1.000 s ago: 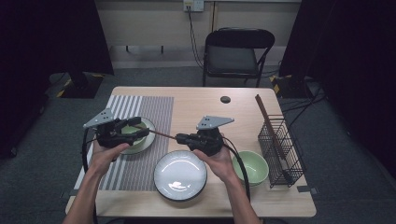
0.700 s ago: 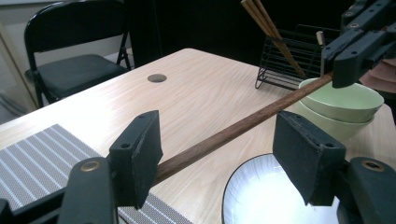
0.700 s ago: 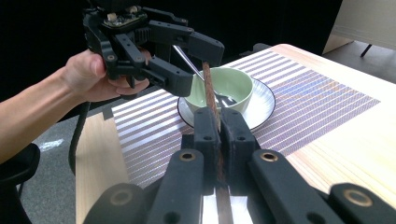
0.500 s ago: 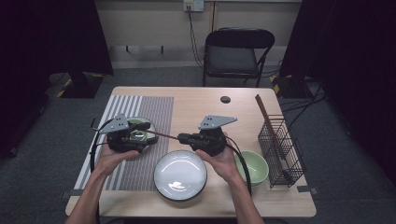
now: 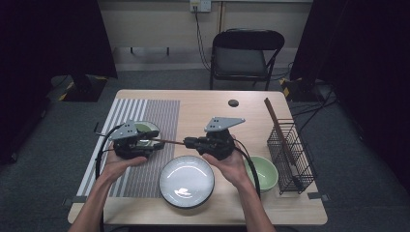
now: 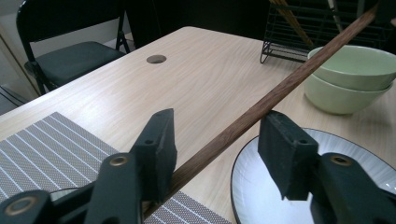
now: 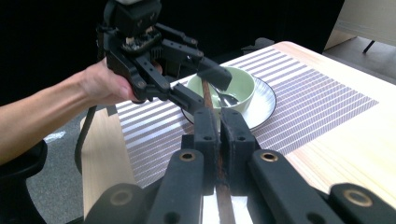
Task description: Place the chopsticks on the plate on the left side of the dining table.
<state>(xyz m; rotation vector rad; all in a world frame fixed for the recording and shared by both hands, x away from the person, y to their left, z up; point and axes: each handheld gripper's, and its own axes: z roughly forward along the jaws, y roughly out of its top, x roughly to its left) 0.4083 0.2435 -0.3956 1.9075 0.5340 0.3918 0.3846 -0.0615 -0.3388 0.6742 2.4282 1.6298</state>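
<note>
A dark wooden chopstick (image 5: 168, 142) hangs level above the table between my two grippers. My right gripper (image 5: 186, 143) (image 7: 219, 126) is shut on one end of it. The far end runs between the jaws of my left gripper (image 5: 157, 144) (image 6: 217, 140) (image 7: 201, 84). Those jaws have just been closing. In the left gripper view the chopstick (image 6: 280, 91) lies against one jaw, with a gap to the other. Below the left gripper, a green bowl (image 7: 233, 84) with a spoon (image 7: 226, 99) stands on a plate.
A striped placemat (image 5: 140, 116) covers the table's left part. A white plate (image 5: 186, 181) lies at the front middle, stacked green bowls (image 5: 261, 173) to its right. A black wire rack (image 5: 287, 154) holds another chopstick (image 5: 280, 130). A chair (image 5: 241, 53) stands behind the table.
My left gripper has shifted slightly right over the green bowl and turned toward the chopstick, and its jaws have narrowed around the chopstick's end. The right gripper has kept still.
</note>
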